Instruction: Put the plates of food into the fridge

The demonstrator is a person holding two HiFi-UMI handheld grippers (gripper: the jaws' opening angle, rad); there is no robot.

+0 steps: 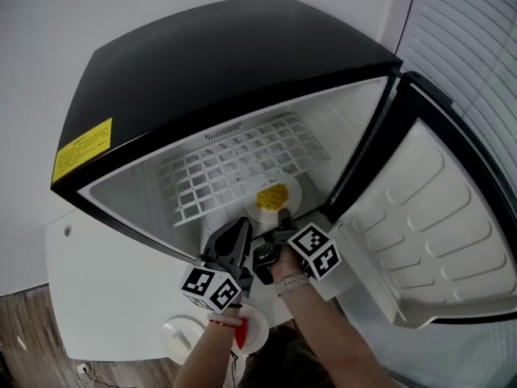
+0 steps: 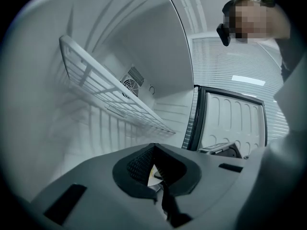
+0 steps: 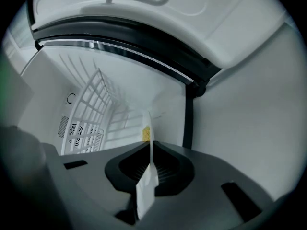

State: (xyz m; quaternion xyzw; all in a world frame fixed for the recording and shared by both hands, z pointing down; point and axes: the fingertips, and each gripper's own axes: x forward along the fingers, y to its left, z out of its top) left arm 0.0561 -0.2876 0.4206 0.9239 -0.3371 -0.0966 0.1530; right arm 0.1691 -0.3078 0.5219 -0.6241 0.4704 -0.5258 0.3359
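A white plate [image 1: 284,191] with yellow food [image 1: 272,194] is inside the open fridge, at the front right by the wire shelf [image 1: 234,168]. My right gripper [image 1: 283,217] is shut on its near rim. In the right gripper view the plate's rim [image 3: 149,143] runs edge-on between the jaws of the right gripper [image 3: 149,163], with the yellow food [image 3: 145,133] beyond. My left gripper [image 1: 241,229] hovers just left of the plate, its pads together with nothing held; the left gripper [image 2: 154,150] points into the fridge. A second plate with red food [image 1: 250,330] sits on the white table below my arms.
The fridge door [image 1: 420,225] stands wide open to the right. The wire shelf [image 2: 110,92] spans the interior, with a fan grille [image 2: 132,80] on the back wall. A white round lid or dish [image 1: 182,334] lies on the table beside the red-food plate.
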